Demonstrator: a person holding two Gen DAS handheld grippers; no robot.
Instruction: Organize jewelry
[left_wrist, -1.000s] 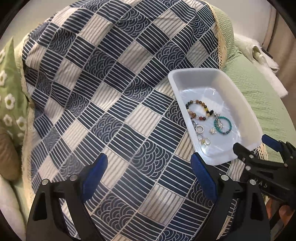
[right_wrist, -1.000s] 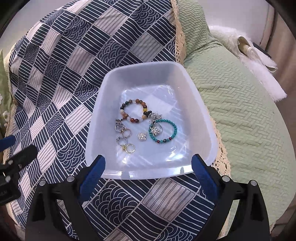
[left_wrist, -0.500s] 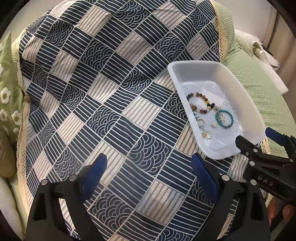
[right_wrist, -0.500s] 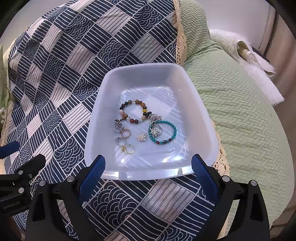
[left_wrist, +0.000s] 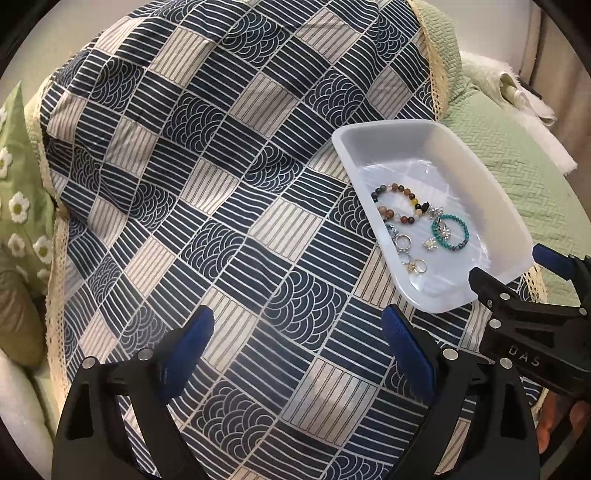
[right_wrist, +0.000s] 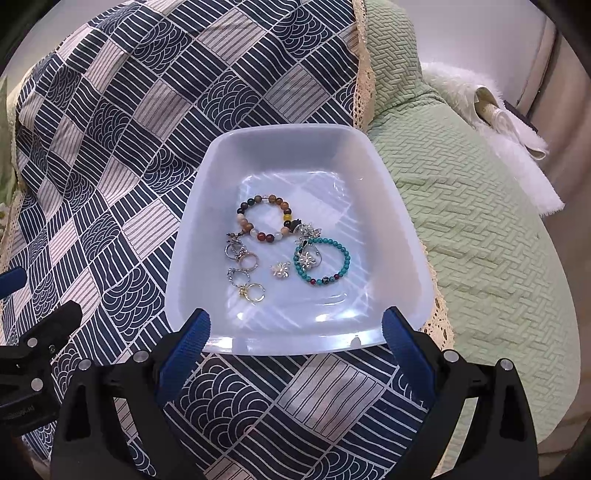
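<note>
Over the last second both views pulled back — the white tray (right_wrist: 295, 155) now sits higher and smaller in frame, jewelry (right_wrist: 288, 251) all inside. Left gripper (left_wrist: 297, 354) and right gripper (right_wrist: 295, 343) spread apart, grasping nothing — sorting looks done or unstarted.

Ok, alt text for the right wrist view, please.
A white tray on a navy patterned cloth holds a multicolour bead bracelet, a turquoise bead bracelet and several small rings and charms. The open right claw hovers at its near rim, empty.
</note>
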